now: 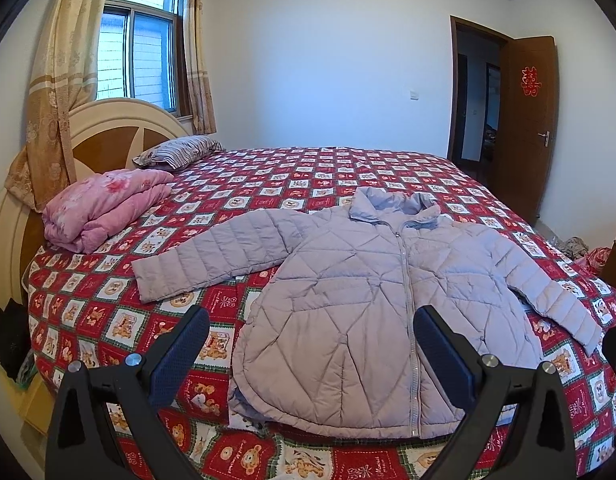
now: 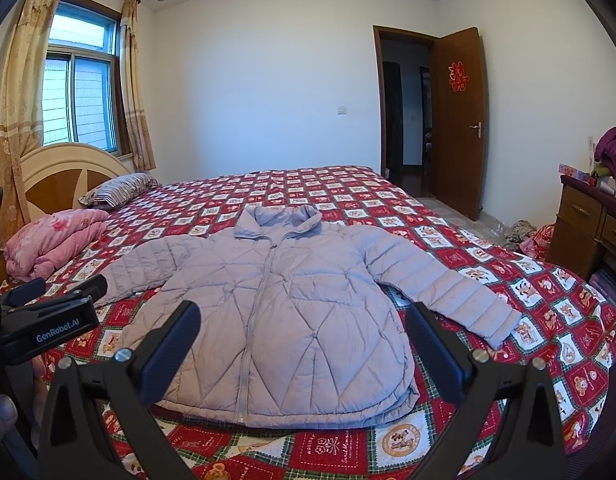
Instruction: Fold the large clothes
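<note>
A lilac quilted puffer jacket (image 1: 347, 312) lies flat and zipped, front up, in the middle of the frame on a bed covered by a red patchwork bedspread (image 1: 268, 176) with teddy-bear squares. Both sleeves spread out to the sides, collar toward the far wall and hem toward the lower edge. The left gripper (image 1: 311, 344) hangs above the hem at the bottom of its view, jaws spread wide and holding nothing. The right gripper (image 2: 304, 336) hovers likewise over the lower part of the jacket (image 2: 276, 312), jaws wide apart and empty; the left gripper (image 2: 48, 308) shows at the left edge of that view. At the left, a folded pink quilt (image 1: 104, 208) lies beside a striped pillow (image 1: 180, 152) near the wooden headboard (image 1: 108, 136). An open brown door (image 2: 459, 120) stands at the right.
</note>
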`<state>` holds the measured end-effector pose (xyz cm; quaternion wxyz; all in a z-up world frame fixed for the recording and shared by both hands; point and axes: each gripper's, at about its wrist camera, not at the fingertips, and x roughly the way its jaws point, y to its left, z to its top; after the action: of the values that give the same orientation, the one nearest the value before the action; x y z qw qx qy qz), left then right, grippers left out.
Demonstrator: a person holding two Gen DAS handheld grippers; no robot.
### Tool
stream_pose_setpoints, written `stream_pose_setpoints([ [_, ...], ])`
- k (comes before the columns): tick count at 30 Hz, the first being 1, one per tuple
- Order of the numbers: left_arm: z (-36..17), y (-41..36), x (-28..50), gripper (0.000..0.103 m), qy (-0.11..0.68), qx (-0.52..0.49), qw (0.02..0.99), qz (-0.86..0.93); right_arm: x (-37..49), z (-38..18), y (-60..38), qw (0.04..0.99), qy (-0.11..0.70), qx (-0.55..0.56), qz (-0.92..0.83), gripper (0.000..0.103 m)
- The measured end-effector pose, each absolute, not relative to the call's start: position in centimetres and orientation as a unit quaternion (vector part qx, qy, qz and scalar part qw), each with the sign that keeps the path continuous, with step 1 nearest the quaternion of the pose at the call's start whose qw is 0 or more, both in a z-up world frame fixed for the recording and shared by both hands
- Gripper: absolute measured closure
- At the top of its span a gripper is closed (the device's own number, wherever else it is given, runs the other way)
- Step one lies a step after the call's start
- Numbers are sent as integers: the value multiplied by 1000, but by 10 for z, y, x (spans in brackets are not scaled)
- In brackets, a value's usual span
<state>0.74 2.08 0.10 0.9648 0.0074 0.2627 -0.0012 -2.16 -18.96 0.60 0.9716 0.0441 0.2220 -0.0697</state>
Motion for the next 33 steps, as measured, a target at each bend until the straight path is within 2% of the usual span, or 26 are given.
stream_pose_setpoints([
  [33,-3,13,6,1,264,11,964,-3,-21,-2,-189,970,230,48,-66,0],
])
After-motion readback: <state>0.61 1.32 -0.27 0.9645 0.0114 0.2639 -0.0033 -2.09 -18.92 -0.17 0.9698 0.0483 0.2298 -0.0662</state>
